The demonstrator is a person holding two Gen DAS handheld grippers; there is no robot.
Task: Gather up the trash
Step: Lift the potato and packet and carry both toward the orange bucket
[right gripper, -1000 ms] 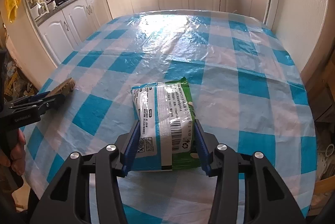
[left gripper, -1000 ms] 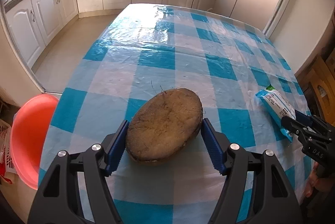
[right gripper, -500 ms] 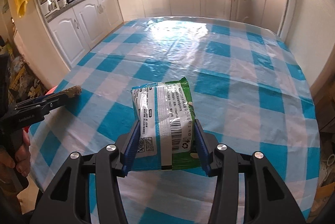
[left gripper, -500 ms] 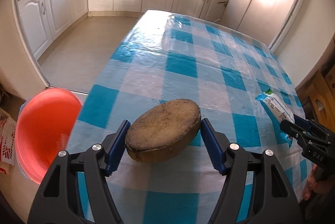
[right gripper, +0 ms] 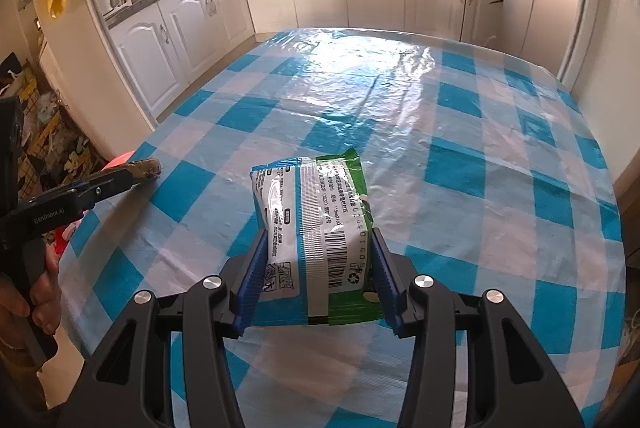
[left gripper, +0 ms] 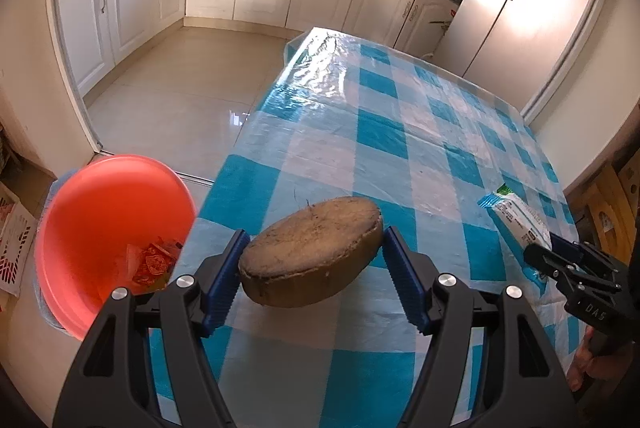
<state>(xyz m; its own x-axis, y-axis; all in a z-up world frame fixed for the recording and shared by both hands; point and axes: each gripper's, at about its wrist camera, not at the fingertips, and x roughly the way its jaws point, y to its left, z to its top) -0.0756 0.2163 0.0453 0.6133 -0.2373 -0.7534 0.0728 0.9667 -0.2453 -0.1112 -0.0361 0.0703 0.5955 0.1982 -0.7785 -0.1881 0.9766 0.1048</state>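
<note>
A brown, fibrous coconut shell half [left gripper: 312, 248] hangs tilted above the near left corner of the checked table [left gripper: 380, 131], with my left gripper [left gripper: 315, 242] shut on its two sides. A white and green snack packet [right gripper: 312, 203] is clamped in my right gripper [right gripper: 319, 240] and sticks out forward over the table [right gripper: 360, 99]. The left wrist view shows that packet [left gripper: 516, 216] and the right gripper [left gripper: 560, 260] at the far right. A red basin [left gripper: 80, 187] stands on the floor left of the table, with crumpled wrappers [left gripper: 150, 262] inside.
Blue and white plastic cloth covers the table. White kitchen cabinets [right gripper: 168, 43] run along the far and left walls. A fridge [left gripper: 516, 7] stands behind the table's far right. A wooden chair [left gripper: 608, 203] is at the right edge. Bare tiled floor [left gripper: 180, 87] lies left of the table.
Both grippers have carried their loads to the left, toward the table's edge. The red basin has come far more into the left wrist view, with its contents now showing.
</note>
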